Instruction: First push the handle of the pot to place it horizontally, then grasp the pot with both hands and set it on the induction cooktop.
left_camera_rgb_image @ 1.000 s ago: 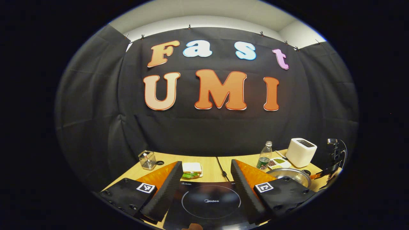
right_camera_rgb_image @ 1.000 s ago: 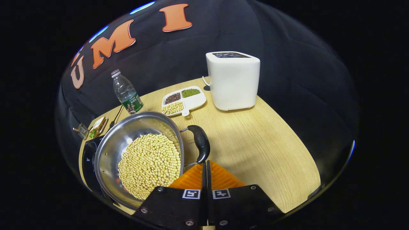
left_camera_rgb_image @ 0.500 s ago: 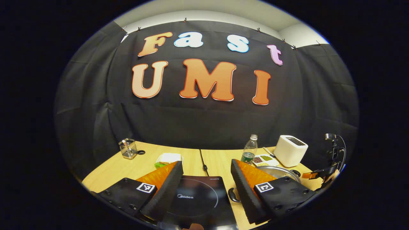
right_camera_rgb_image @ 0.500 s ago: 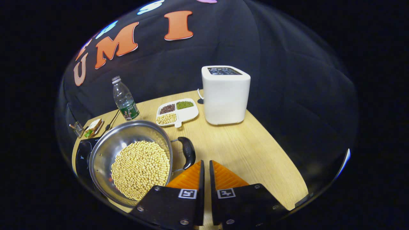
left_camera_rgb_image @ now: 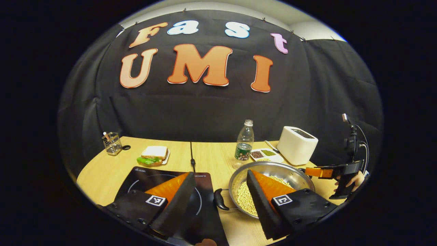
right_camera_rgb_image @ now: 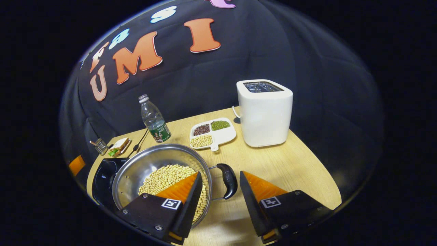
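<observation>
Fingers on the left gripper stand wide apart and hold nothing, poised over the near edge of the flat black induction cooktop and the gap beside it. Just right of that cooktop, on the pale wooden counter, sits the round stainless steel pot half full of yellow soybeans, its black left handle lying near the cooktop's edge. The right gripper is likewise spread wide and empty, its fingers straddling the black right handle, which seems to lie level, though the fisheye makes that hard to judge. I take the pushing step as done and the two-handed grasp as beginning. Next, each gripper must close on its own handle, then lift evenly so no beans spill.
</observation>
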Action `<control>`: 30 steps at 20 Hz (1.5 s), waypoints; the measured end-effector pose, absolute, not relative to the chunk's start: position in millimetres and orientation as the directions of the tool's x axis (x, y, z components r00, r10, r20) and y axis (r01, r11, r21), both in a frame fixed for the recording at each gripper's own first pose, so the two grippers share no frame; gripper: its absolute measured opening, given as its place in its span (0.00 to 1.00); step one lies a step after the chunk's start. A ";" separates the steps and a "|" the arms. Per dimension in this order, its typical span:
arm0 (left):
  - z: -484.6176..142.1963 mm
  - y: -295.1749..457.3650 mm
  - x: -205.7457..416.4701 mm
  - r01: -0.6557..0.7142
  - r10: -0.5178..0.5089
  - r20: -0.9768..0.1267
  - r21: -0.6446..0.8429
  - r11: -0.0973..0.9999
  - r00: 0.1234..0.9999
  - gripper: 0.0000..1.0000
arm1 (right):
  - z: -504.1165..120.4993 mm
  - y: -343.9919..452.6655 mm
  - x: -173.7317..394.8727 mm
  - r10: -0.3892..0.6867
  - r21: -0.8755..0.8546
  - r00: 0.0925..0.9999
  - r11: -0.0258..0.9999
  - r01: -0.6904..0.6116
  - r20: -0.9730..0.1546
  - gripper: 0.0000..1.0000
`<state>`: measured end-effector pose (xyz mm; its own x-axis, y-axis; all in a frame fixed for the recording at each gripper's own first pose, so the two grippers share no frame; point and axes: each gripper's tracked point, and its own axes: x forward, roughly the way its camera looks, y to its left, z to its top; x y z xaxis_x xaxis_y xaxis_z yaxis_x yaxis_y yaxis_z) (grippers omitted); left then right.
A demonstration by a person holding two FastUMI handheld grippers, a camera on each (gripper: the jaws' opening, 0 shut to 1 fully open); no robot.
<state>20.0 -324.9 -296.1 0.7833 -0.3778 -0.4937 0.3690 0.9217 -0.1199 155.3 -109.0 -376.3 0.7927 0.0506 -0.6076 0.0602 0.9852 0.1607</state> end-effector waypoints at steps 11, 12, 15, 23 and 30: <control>-361.0 -354.1 22.2 0.370 -0.379 -0.626 -0.151 0.916 0.682 0.99 | -408.1 -106.5 155.6 0.087 0.176 0.720 0.983 0.050 -0.688 0.54; -366.2 -356.8 24.9 0.373 -0.374 -0.635 -0.143 0.917 0.676 0.99 | -407.7 -107.9 155.2 0.087 0.178 0.720 0.983 0.052 -0.689 0.53; -387.6 -363.9 26.9 0.377 -0.360 -0.678 -0.130 0.917 0.641 0.99 | -407.8 -116.5 154.4 0.087 0.186 0.718 0.981 0.060 -0.690 0.53; -423.1 -385.0 22.1 0.373 -0.377 -0.741 -0.183 0.910 0.555 0.97 | -408.7 -139.4 151.6 0.055 0.170 0.720 0.982 0.088 -0.692 0.53; -432.8 -383.6 30.1 0.364 -0.330 -0.768 -0.136 0.921 0.549 0.64 | -404.7 -142.4 148.1 0.014 0.184 0.714 0.970 0.161 -0.700 0.52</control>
